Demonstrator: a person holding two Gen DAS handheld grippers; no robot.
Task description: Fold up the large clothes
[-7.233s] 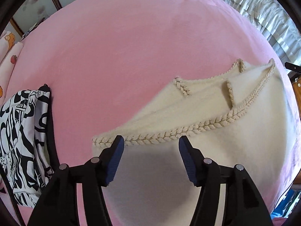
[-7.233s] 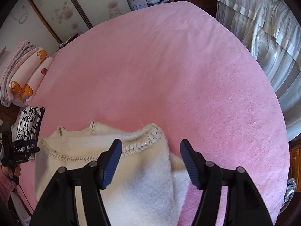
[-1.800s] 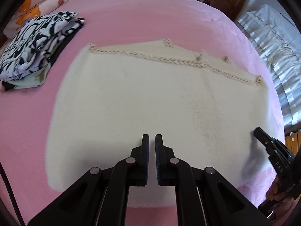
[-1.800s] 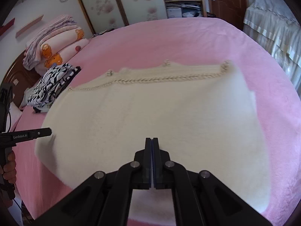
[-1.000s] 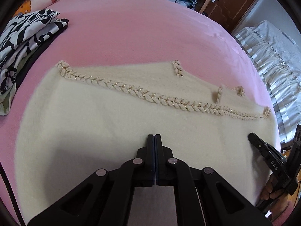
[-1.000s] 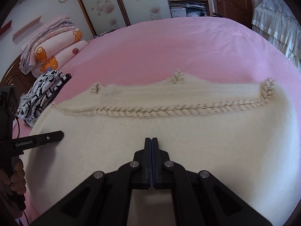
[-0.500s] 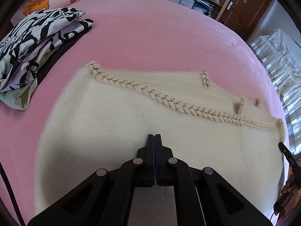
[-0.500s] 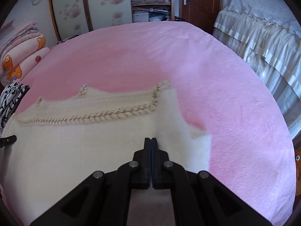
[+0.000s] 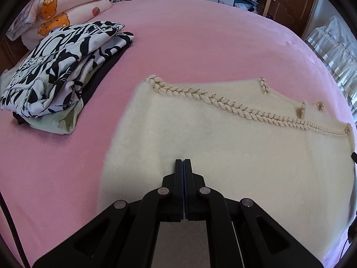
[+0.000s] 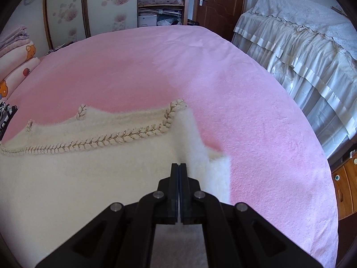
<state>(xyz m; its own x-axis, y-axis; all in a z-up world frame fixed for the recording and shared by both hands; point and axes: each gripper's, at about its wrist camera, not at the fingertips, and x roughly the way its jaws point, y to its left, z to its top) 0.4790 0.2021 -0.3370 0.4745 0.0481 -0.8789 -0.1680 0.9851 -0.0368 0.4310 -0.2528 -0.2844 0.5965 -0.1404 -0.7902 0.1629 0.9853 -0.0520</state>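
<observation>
Cream sweater (image 9: 223, 138) lies crosswise on the pink bed (image 9: 189, 40), braided edge away; left gripper (image 9: 183, 167) and right gripper (image 10: 179, 170) each clamp its near edge.

1. Both tools gaped wide over the cream garment (image 9: 223, 138) 7.2 s ago; now the left hand-held gripper (image 9: 183, 167) and right hand-held gripper (image 10: 179, 170) each have their fingers pressed together on its near fabric
2. The braided trim (image 10: 107, 140) sits closer than 1.8 s ago, with the near fabric carried toward it
3. A fluffy under-layer (image 10: 212, 169) now shows at the right edge
4. The black-and-white clothes pile (image 9: 55, 71) looms larger at left
</observation>
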